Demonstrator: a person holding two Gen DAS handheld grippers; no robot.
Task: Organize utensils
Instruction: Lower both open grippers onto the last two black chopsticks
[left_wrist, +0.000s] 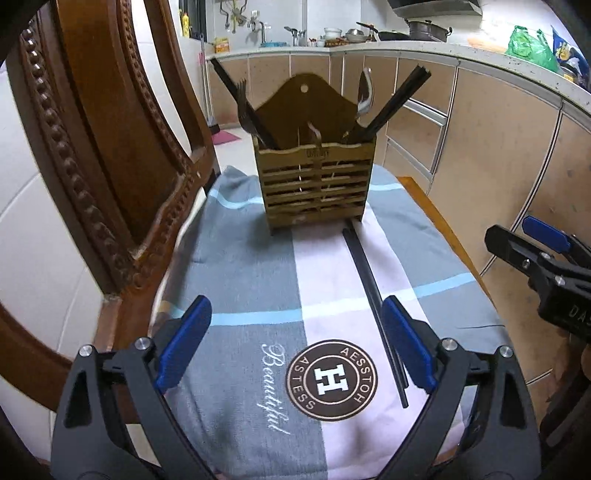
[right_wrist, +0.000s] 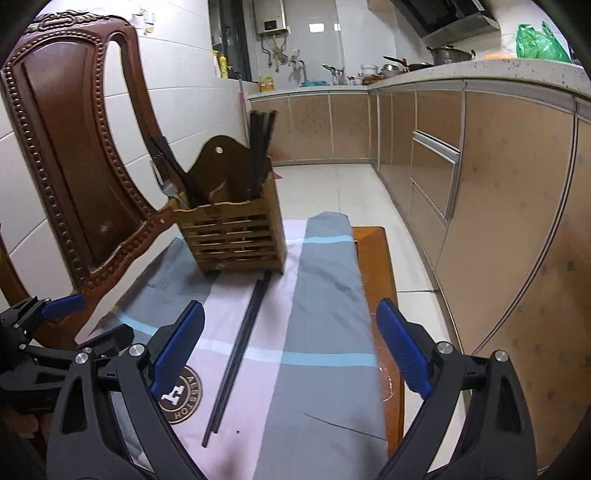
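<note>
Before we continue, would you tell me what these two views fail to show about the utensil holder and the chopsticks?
- Utensil holder: lower ends of the stored utensils, hidden by its slatted front, both views.
- Lettering on its front rim: blurred, left wrist view.
- Loose chopsticks: their far tips merge into the holder's shadow, right wrist view.

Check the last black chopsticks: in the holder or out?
Out. The chopsticks lie flat on the cloth before the wooden holder.
</note>
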